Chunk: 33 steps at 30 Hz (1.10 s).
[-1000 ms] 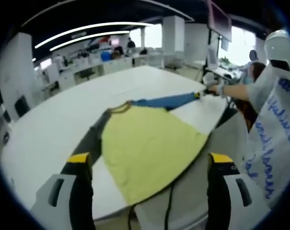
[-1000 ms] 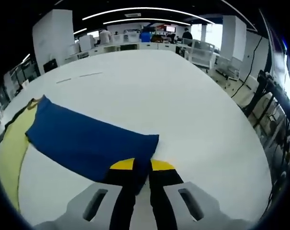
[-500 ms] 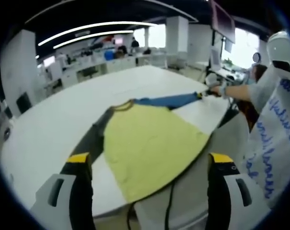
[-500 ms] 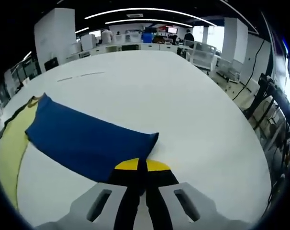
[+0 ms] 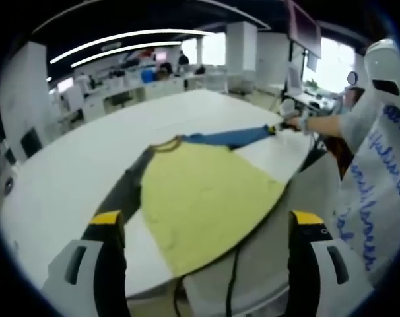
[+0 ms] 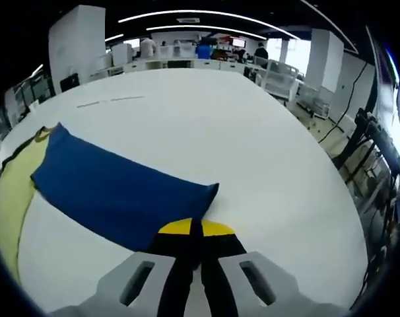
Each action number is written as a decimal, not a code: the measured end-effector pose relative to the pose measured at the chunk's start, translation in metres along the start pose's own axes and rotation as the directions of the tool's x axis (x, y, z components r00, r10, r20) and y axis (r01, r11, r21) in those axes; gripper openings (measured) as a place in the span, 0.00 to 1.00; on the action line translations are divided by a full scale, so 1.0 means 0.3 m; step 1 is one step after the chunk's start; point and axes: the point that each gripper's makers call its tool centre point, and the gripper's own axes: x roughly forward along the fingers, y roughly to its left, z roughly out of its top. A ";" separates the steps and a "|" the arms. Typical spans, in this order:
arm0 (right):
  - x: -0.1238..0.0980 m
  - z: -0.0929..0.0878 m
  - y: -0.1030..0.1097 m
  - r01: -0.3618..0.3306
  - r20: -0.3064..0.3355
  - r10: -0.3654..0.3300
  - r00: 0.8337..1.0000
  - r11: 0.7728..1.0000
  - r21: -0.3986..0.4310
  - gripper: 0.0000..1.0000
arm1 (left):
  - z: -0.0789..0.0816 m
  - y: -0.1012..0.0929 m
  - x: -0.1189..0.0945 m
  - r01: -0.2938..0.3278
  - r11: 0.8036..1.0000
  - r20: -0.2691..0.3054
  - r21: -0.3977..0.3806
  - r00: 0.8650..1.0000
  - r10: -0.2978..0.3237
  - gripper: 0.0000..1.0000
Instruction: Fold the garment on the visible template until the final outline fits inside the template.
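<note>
The garment (image 5: 203, 198) lies spread flat on the white table (image 5: 68, 172), its yellow body toward six o'clock in the left gripper view. The left gripper (image 5: 206, 228) hangs above the near hem, jaws wide apart, gripping nothing. The right gripper (image 6: 193, 231) is pinched onto the blue sleeve (image 6: 117, 191) (its cuff end), stretched toward ten o'clock.

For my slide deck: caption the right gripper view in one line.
Right gripper shut on the blue sleeve end, stretched flat across the white table.
</note>
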 end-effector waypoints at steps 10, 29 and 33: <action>-0.018 0.043 0.013 -0.004 0.026 0.003 1.000 1.000 0.012 0.02 | 0.022 0.012 -0.011 -0.004 1.000 0.027 -0.004 1.000 0.004 1.00; -0.096 0.198 -0.008 0.011 0.091 -0.006 0.996 0.998 -0.065 0.02 | 0.016 0.025 -0.024 -0.020 1.000 0.042 0.002 0.999 0.020 1.00; -0.113 0.243 0.012 0.004 0.117 0.005 0.993 0.997 -0.081 0.02 | 0.013 0.024 -0.037 -0.029 1.000 0.047 0.000 0.998 0.029 1.00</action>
